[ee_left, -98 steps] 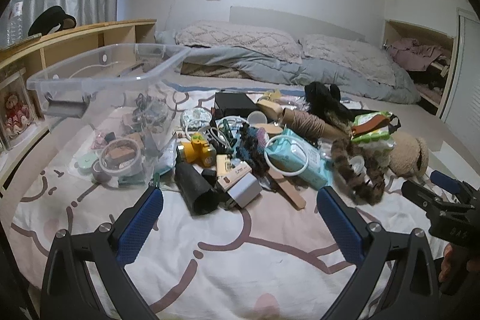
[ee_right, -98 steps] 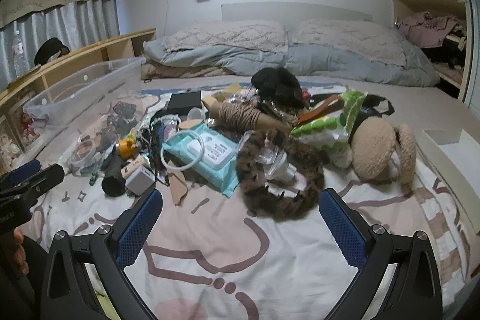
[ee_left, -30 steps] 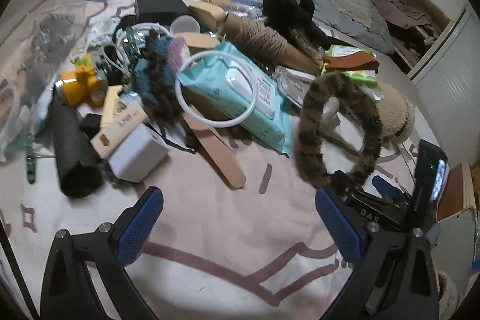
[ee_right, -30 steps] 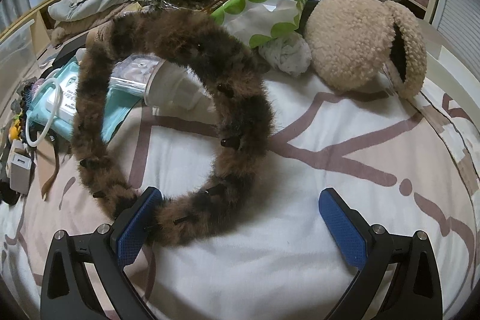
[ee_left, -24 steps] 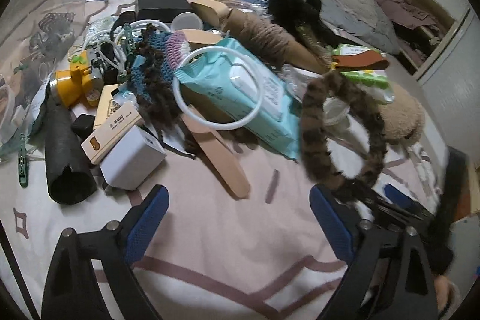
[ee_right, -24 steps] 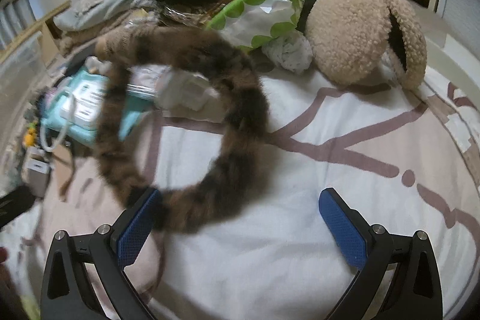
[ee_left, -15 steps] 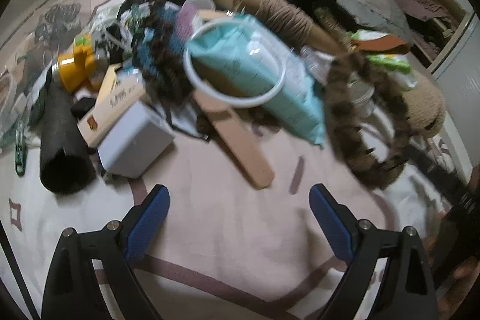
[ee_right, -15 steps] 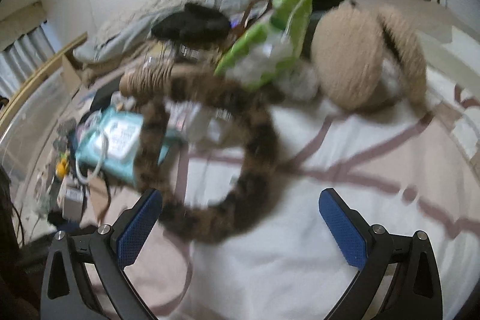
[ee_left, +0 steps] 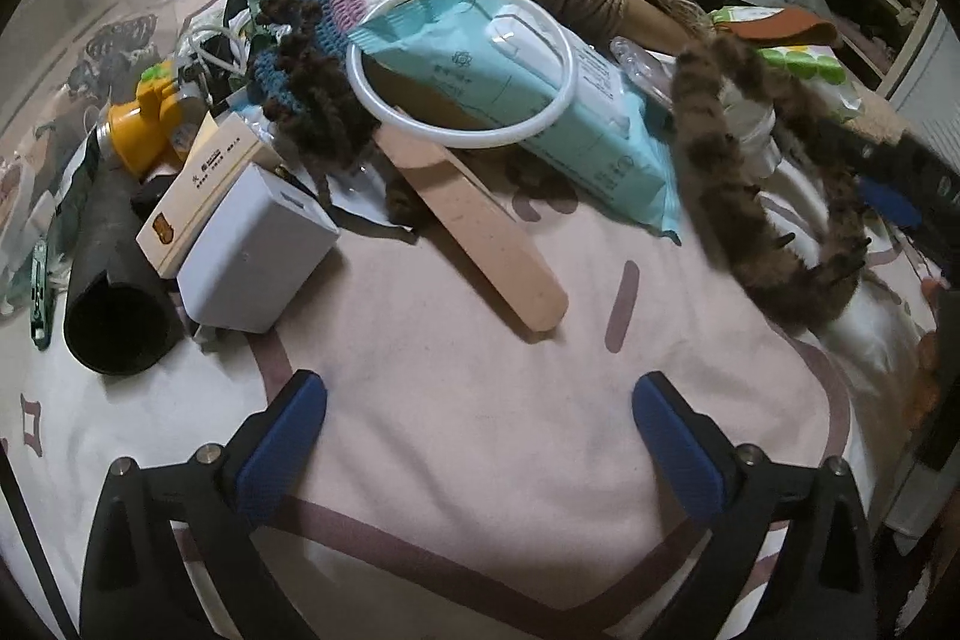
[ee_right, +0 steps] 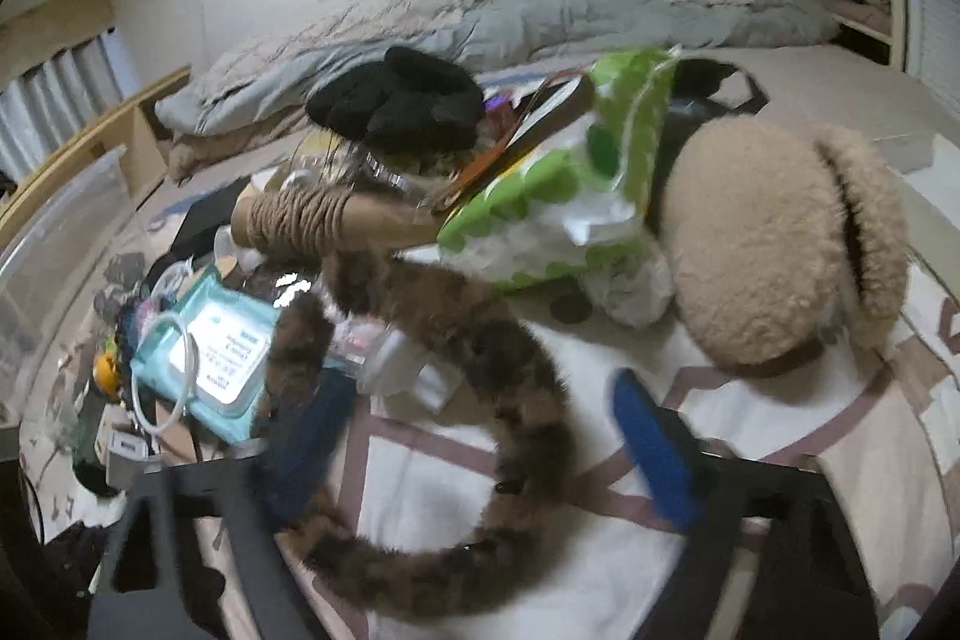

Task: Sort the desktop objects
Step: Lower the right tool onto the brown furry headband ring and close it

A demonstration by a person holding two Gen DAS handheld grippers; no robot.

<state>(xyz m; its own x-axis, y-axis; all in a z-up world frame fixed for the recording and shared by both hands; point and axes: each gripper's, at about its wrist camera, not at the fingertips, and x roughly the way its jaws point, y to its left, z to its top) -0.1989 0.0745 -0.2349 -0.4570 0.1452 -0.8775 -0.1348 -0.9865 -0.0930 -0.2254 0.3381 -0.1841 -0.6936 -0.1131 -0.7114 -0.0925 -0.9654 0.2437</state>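
A pile of small objects lies on the bed. A brown furry headband (ee_left: pixel 729 196) lies at the pile's right edge; in the right wrist view (ee_right: pixel 516 400) it loops between my right gripper's (ee_right: pixel 480 436) fingers, which are narrowing around it, blurred. My left gripper (ee_left: pixel 480 436) is open and empty above bare bedspread, near a tan flat strip (ee_left: pixel 480 226), a white box (ee_left: pixel 252 250) and a teal wipes pack (ee_left: pixel 510 82) ringed by a white hoop (ee_left: pixel 390 112).
A black roll (ee_left: pixel 114 292), a yellow toy (ee_left: pixel 141 130) and knitted yarn (ee_left: pixel 306 58) lie at the left. A twine cone (ee_right: pixel 312 220), a green bag (ee_right: pixel 576 196), a beige plush (ee_right: pixel 774 244) and a black plush (ee_right: pixel 402 100) lie behind. A clear bin (ee_right: pixel 54 232) stands far left.
My right gripper has tilted and moved in over the furry headband, and its fingers have come closer together. My left gripper has moved in toward the pile.
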